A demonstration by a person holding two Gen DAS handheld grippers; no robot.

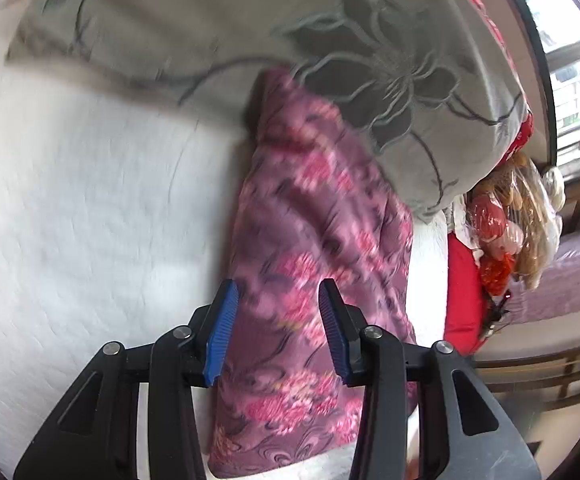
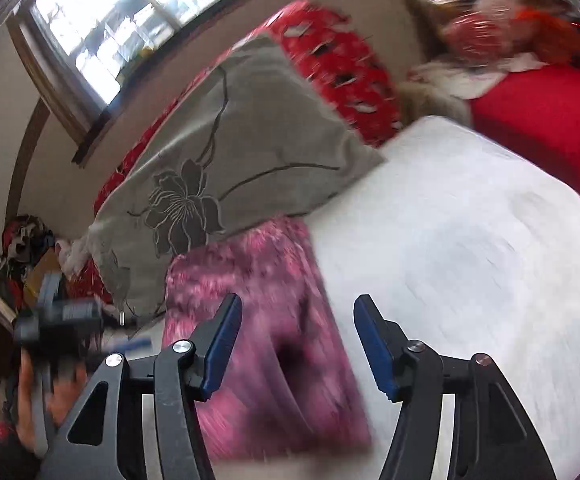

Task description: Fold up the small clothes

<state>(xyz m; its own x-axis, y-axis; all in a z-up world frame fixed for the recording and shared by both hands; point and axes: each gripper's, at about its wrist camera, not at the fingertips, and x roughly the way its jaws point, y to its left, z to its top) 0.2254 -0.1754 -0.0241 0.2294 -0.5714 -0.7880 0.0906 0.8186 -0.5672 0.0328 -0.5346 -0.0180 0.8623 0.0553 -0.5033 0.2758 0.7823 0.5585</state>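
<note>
1. Left wrist view: a white quilted bedcover (image 1: 89, 208) filled the surface, with a window (image 1: 574, 80) at the far right. A folded pink floral cloth (image 1: 314, 280) lay in a long strip, its far end against a grey flower-printed pillow (image 1: 249, 20). The left gripper (image 1: 277, 332) was spread wide above the cloth, holding nothing. A plastic-wrapped doll (image 1: 506, 216) and a red cushion (image 1: 464, 292) sat at the right.

2. Right wrist view: the same cloth (image 2: 265, 344), blurred, lay between the parted fingers of the right gripper (image 2: 298, 344), ungripped. The pillow (image 2: 225, 160) bordered it beyond; the bedcover (image 2: 470, 240) spread right. The left gripper (image 2: 57, 320) appeared blurred at left.
</note>
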